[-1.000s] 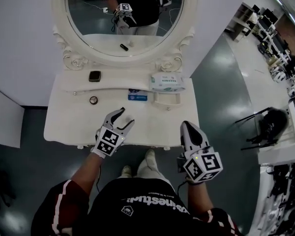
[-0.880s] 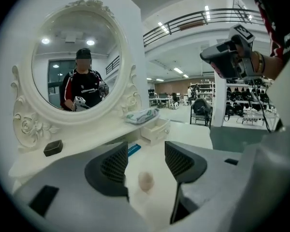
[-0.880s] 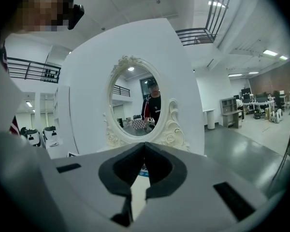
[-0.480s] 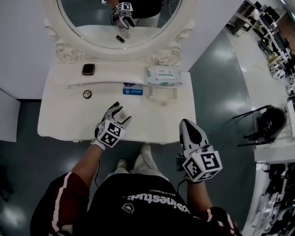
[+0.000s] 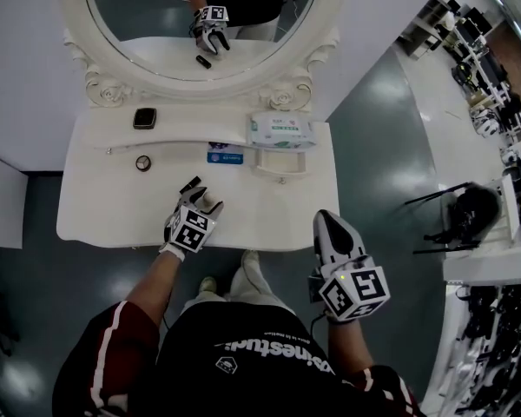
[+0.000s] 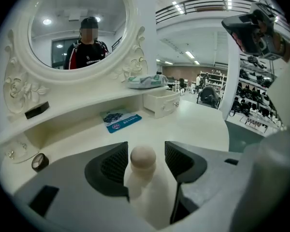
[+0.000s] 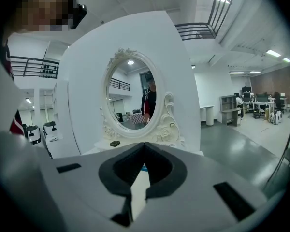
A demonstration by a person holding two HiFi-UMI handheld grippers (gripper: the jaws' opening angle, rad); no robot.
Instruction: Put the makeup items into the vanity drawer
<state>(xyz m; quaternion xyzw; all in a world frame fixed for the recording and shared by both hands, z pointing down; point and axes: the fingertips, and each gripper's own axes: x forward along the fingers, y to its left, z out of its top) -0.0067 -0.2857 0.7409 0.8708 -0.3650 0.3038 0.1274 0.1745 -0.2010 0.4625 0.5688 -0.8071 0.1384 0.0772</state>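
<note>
Left tongs [image 5: 201,200] part-open round drawer knob [image 6: 143,157] at desk [image 5: 269,220] front edge, not gripping it. Right tongs [image 7: 145,146] clenched, empty.

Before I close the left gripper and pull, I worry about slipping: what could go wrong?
1. The drawer knob is small and round, and the left gripper has its jaws apart around it. A shallow bite may slip off when pulled.
2. The torso of the person stands close to the front edge of the vanity, so the opening drawer may bump it.
</note>
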